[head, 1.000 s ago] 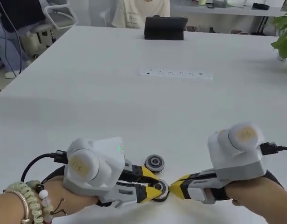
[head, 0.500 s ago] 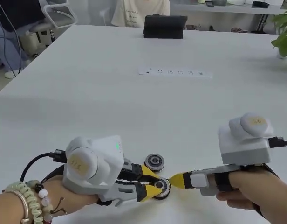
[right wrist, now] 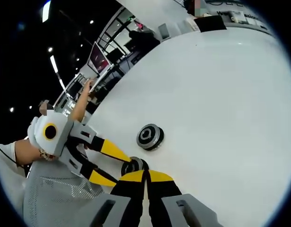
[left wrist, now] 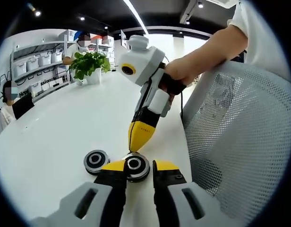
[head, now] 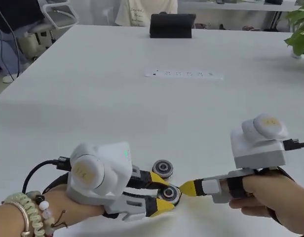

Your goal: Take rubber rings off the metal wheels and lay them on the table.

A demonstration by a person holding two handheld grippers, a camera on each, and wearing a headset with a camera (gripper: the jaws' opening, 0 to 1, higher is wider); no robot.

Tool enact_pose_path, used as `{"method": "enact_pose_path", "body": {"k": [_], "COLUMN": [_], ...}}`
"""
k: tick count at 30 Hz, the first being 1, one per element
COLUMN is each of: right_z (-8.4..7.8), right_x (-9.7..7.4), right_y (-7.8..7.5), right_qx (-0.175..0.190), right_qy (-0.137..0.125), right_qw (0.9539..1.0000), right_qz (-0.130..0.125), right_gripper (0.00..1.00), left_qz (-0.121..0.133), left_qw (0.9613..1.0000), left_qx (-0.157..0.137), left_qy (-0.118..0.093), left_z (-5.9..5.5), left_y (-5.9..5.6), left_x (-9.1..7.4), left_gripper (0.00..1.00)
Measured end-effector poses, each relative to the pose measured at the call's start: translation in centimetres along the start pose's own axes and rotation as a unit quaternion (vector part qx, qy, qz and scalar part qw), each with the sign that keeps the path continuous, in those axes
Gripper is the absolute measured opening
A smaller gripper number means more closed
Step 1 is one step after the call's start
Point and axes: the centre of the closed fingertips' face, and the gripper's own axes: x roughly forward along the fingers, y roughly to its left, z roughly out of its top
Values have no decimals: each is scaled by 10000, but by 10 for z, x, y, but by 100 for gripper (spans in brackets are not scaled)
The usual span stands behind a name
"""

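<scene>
Left tongs (head: 164, 193) were clamped on the near wheel (head: 172, 194), one jaw on its far side and one on its near side. The wheel lay flat on the desk (head: 93, 98) close to the near edge, axle pointing up. Right tongs (head: 183, 187) had their jaws pressed together, tips touching that wheel's right rim. Couldn't tell if a lip of the rubber ring (left wrist: 136, 155) was nipped between them, too small in every view.

Key relation: the wheel sat directly left of the right tongs' tips and on their line, with the tongs low and nearly level with the desk top. The ring's plane was flat to the desk. My read: the peel has to go up and to the right, off the top face, while the left tongs pin the wheel. Right tongs were the working tool, left was just the vise.

Far wheel (head: 163, 168) sat free on the desk just beyond the left tongs' far jaw. It was beside the near wheel without touching it, also flat. It had a dark band round it, so its ring looked on.

Containers: per the task, rings go straight onto bare desk, and there was plenty to the right of the wheels. Judged progress: first ring not yet off. Risks: closed tips skate off the rim, or the wheel spins in the clamp.

Power strip (head: 184, 74) was mid-desk, well apart.
</scene>
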Motion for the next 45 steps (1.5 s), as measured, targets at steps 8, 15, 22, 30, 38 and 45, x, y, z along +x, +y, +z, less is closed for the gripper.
{"method": "enact_pose_path", "body": {"k": [8, 15, 22, 30, 38, 45], "right_z": [-4, -3, -3, -1, 1, 3], "right_x": [1, 1, 1, 0, -1, -3], "right_y": [-2, -3, -3, -2, 0, 2], "right_qx": [-52, -43, -55, -23, 66, 191], "right_qy": [88, 88, 103, 66, 14, -52], "right_qw": [9999, 9999, 9999, 10000, 10000, 9997], "right_qz": [-42, -35, -19, -5, 54, 123], "right_gripper": [0, 0, 0, 0, 0, 0], "left_qz": [16, 70, 204, 225, 213, 213], "left_qw": [9999, 9997, 9996, 9997, 9994, 9994], "left_qx": [-30, -241, -219, -137, -249, -262], "left_qy": [97, -25, 7, -7, -52, -66], "left_z": [-2, 3, 0, 0, 0, 0], "left_y": [0, 3, 9, 11, 11, 12], "left_x": [0, 0, 0, 0, 0, 0], "left_gripper": [18, 13, 5, 5, 5, 5]}}
